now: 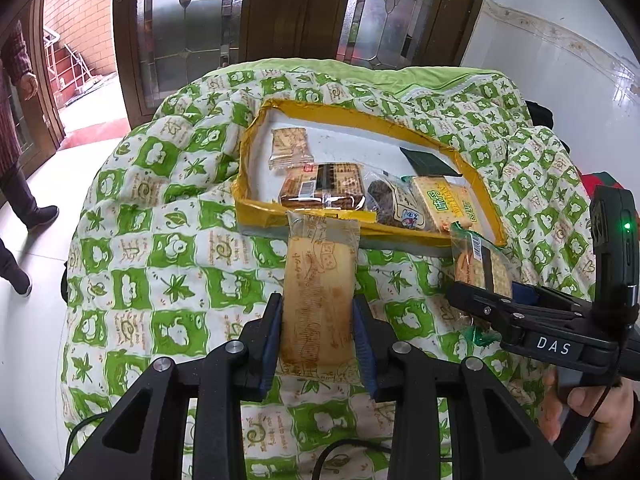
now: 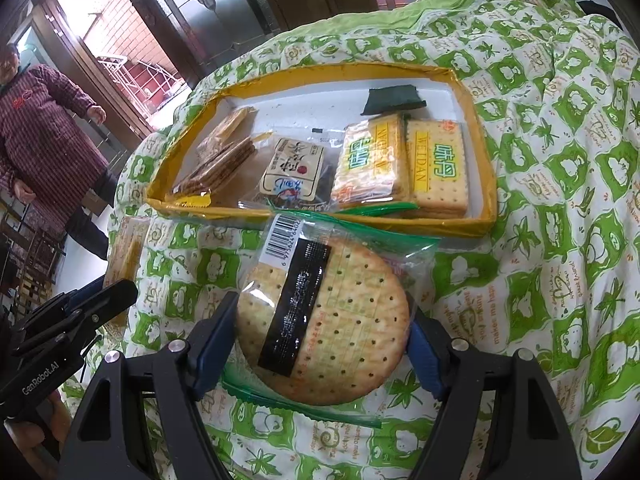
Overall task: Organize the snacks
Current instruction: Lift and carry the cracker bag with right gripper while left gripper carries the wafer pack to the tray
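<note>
Landmark: yellow-rimmed tray (image 1: pixel 352 118) on green-patterned quilt (image 1: pixel 160 280).

Nearest, short of tray's front rim: left gripper (image 1: pixel 318 320), pinching long biscuit packet (image 1: pixel 318 280); right gripper (image 2: pixel 322 322), clamped on round cracker packet (image 2: pixel 332 320).

Inside tray: square cracker packs (image 2: pixel 436 164), dark wafer pack (image 1: pixel 324 186), labelled snack pouch (image 2: pixel 292 170), dark green sachet (image 2: pixel 390 100) toward back rim.

Beyond tray: bystander (image 2: pixel 44 128) by doorway.

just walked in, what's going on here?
A person is sorting snacks on a green-patterned quilt, one hand-held gripper in each hand. The left hand-held gripper is shut on a long wrapped biscuit pack. The right hand-held gripper clamps a round cracker pack. Both packs sit just short of the yellow-rimmed tray, which already holds several packs.
</note>
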Available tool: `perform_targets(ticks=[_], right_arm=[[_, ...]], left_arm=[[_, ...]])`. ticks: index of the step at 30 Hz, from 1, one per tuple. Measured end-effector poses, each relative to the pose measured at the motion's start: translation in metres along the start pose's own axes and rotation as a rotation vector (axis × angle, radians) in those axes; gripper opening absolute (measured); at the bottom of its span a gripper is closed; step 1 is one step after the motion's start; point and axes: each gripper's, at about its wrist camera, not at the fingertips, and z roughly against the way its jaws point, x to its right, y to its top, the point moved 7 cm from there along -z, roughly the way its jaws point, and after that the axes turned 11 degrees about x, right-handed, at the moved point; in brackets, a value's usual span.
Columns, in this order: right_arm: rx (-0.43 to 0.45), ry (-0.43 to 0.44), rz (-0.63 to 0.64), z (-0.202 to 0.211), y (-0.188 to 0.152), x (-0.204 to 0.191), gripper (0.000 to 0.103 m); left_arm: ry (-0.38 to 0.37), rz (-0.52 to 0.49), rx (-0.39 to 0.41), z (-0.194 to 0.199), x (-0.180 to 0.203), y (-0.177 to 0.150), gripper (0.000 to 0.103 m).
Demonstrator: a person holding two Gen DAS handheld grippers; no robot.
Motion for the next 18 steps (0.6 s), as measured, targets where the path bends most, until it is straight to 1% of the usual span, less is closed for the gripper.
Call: perform_targets(ticks=[10, 18], right_arm=[[0.033, -0.011, -0.003, 0.006, 0.014, 0.005, 0.076], [0.03, 0.002, -0.012, 0.005, 0.023, 0.006, 0.076]], left_arm=[[-0.004, -0.015, 0.007, -0.005, 0.002, 0.015, 0.035], [-0.012, -0.032, 0.012, -0.011, 0.006, 0.03, 0.035]])
